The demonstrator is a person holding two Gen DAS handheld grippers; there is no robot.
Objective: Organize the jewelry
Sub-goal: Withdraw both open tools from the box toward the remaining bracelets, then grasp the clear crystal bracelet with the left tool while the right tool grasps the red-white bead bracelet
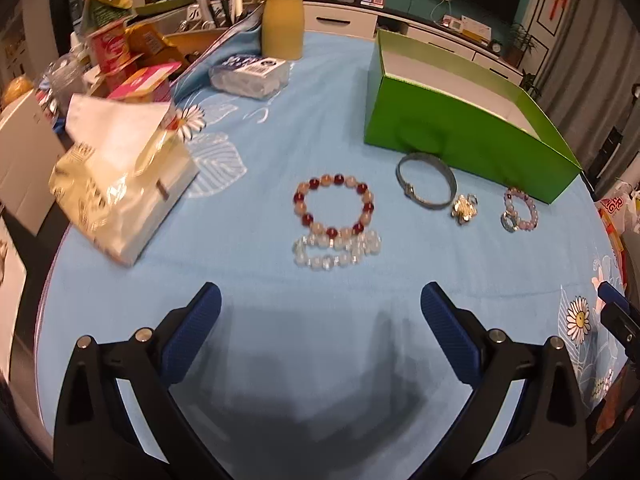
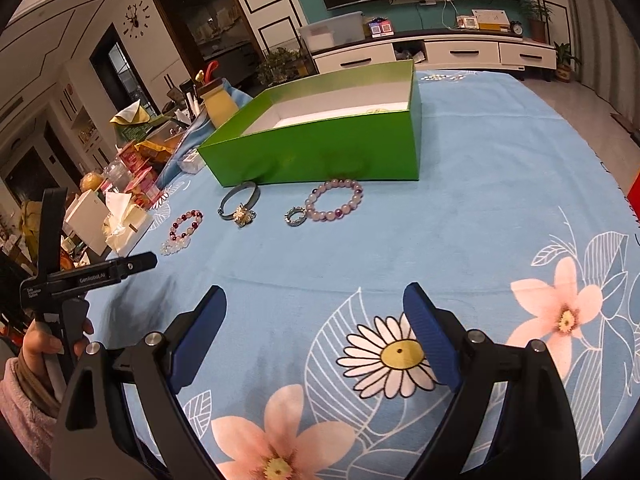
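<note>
While the blue floral cloth (image 2: pixel 480 208) covers the table, bracelets (image 1: pixel 334 206) and a ring (image 2: pixel 295 216) lie before the green box (image 2: pixel 320 152); clutter (image 1: pixel 120 140) crowds the left edge. Left gripper (image 1: pixel 320 316) and right gripper (image 2: pixel 314 312) hover spread, holding nothing.

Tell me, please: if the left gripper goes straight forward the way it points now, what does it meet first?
Probably the clear crystal bracelet, lying on the blue cloth just ahead of the open left gripper. The red and pink bead bracelet lies directly behind it, touching it. Depth is uncertain: if the gripper travels above the cloth, it could pass over both.
</note>
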